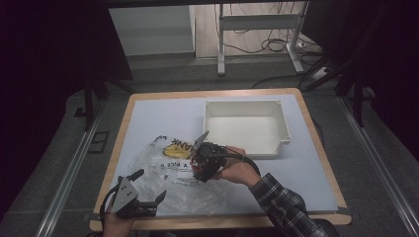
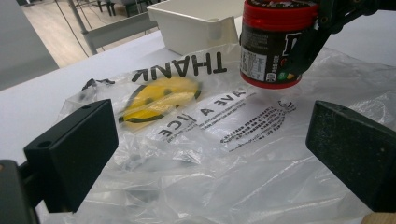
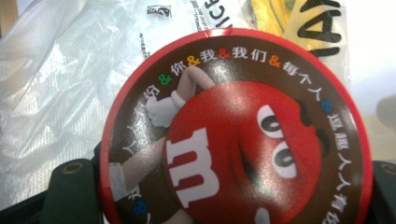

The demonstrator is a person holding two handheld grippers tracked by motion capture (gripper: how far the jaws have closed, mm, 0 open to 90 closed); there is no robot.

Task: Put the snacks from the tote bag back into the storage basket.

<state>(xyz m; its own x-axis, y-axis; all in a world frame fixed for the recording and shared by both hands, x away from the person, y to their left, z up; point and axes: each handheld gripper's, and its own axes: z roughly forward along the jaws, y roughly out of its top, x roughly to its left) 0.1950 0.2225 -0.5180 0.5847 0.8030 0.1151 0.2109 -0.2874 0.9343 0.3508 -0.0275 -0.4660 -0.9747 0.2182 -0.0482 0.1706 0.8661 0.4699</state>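
Observation:
A clear plastic bag (image 1: 170, 180) printed with a yellow smiley and "THANK" lies flat on the table's left half. Just above it hangs a candy jar (image 2: 272, 46) with a red lid (image 3: 233, 130), upright, and my right gripper (image 1: 203, 159) is shut on its sides. In the right gripper view the lid shows a red cartoon candy face. My left gripper (image 1: 148, 185) stands open near the front edge, over the bag's near corner, with nothing between its fingers (image 2: 70, 154). The bag (image 2: 187, 126) spreads between and beyond those jaws.
A white rectangular tray (image 1: 281, 128) with nothing in it stands at the back right of the table (image 1: 148, 113); its corner (image 2: 196, 23) is behind the jar. A plaid sleeve (image 1: 284, 202) reaches in from the bottom right. Desk legs and cables lie on the floor beyond.

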